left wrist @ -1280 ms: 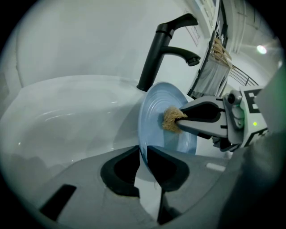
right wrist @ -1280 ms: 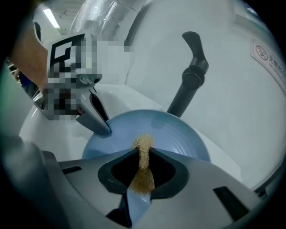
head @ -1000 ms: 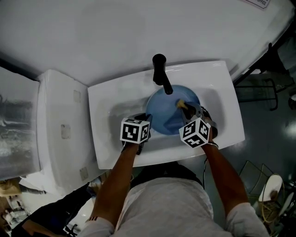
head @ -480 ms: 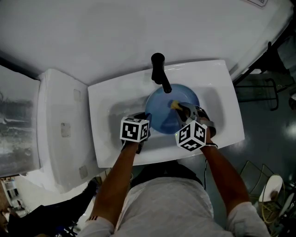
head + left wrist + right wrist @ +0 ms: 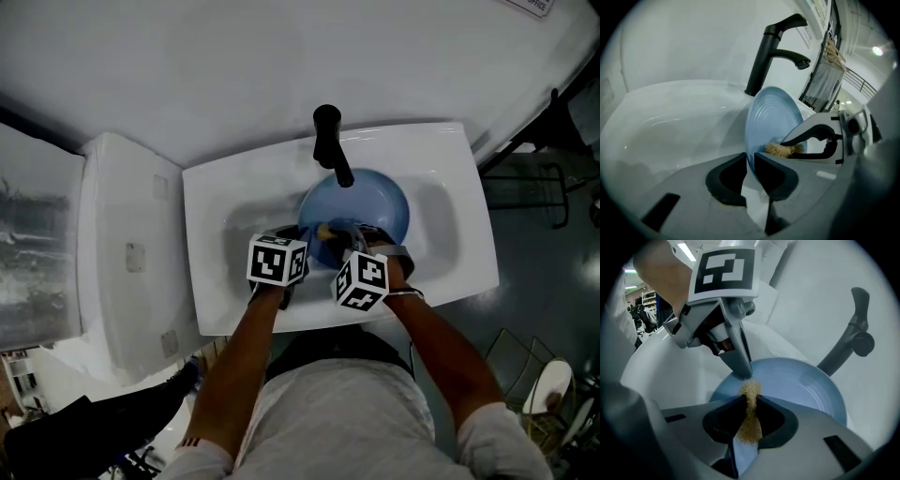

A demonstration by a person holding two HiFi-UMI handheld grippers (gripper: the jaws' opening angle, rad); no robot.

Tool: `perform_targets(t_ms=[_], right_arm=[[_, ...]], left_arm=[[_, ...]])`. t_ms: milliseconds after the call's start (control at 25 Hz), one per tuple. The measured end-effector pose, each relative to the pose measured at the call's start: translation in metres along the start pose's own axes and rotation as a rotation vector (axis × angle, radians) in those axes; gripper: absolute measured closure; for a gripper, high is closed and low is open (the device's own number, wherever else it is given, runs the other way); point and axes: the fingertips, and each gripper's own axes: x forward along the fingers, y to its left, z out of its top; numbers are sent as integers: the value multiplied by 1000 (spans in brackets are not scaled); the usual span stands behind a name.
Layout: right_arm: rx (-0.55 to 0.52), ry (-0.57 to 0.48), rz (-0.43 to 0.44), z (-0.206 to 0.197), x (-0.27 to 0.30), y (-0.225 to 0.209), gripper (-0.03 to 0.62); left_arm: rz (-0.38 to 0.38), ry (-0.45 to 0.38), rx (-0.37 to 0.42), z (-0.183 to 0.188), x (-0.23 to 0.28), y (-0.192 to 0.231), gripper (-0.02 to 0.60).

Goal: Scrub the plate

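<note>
A blue plate [image 5: 370, 208] stands tilted in the white sink [image 5: 450, 253], under the black faucet [image 5: 330, 148]. My left gripper [image 5: 300, 240] is shut on the plate's left rim; in the left gripper view the plate [image 5: 771, 117] rises edge-on from between the jaws of the left gripper [image 5: 750, 161]. My right gripper [image 5: 750, 404] is shut on a tan scrubbing pad [image 5: 750, 418], whose tip lies on the plate [image 5: 801, 380] right beside the left gripper's fingers [image 5: 738, 359]. From the head view the pad [image 5: 324, 228] shows at the plate's lower left.
A white toilet tank [image 5: 127, 258] stands left of the sink. The faucet spout [image 5: 797, 58] hangs over the plate's upper edge. A white wall runs behind the basin. Wire racks [image 5: 544, 384] stand on the floor at the right.
My right gripper has swept the scrubbing pad leftward across the plate, from its right side to its lower left beside the left gripper. The left gripper and plate have held still.
</note>
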Motion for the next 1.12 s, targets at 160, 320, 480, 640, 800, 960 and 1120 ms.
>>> perform_targets(t_ms=[160,320,480,640,800,960,1120], right_arm=[[-1,26,0,-15,-5,-4,531],[-9,65,-13,-39,-16,-12,531],[-15,114,-28,-67,-28,-21,531],[-24,158,-38,-91,-38,-27,531],[-33,171,-44,-99,-45,-30,531],[-63,132,-41,-79,-48,-27,531],[-120,65,1,-45,-42,-12,531]], left_arm=[[2,3,4,0,0,1,517],[1,5,11,-1,0,1,517],[2,8,15,-1,0,1,517],[1,10,19,-1,-1,0,517],[-4,6,21,0,0,-3,517],[-2,9,21,0,-2,-2,517],[-2,9,16,-1,-2,-1,517]])
